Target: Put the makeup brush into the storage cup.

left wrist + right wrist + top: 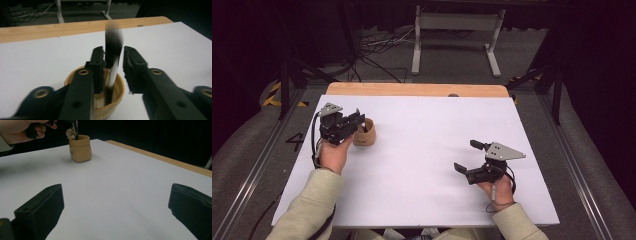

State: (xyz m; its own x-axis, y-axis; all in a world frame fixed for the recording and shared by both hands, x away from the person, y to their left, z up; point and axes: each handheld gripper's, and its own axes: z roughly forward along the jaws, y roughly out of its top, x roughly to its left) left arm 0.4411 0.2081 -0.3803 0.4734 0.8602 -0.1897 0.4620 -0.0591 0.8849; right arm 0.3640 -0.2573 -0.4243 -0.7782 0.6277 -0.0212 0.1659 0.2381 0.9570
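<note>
Under the left gripper (357,119), at the left of the white table (422,150), stands a small tan pot (364,132) with a dark-handled brush (113,62) standing in it (blurred, so its exact lean is hard to tell). Seen along that gripper's own jaws, the brush rises between them with its bristle end above the tips; it sits close against the left jaw while a gap shows on the right, so the jaws are slightly parted and not pinching it. The pot's rim lies just below and behind the jaw tips.

From here, my guess is that the risk lies in the withdrawal. If the left jaw drags on the handle as it lifts away, the brush could tip over the rim or pull the light pot onto its side. The pot could also skid on the smooth sheet, since nothing braces it.

Well to the right of that, the right gripper (474,159) rests low over the bare table, its jaws spread wide with nothing between them. The pot sits far ahead of it and to its left, in its own camera, with the person's left hand (22,130) above. Nothing lies between the two grippers. Beyond the sheet runs the wooden table edge (412,89), then a metal stand (457,35) and cables (382,47) on the floor, none in the way.
</note>
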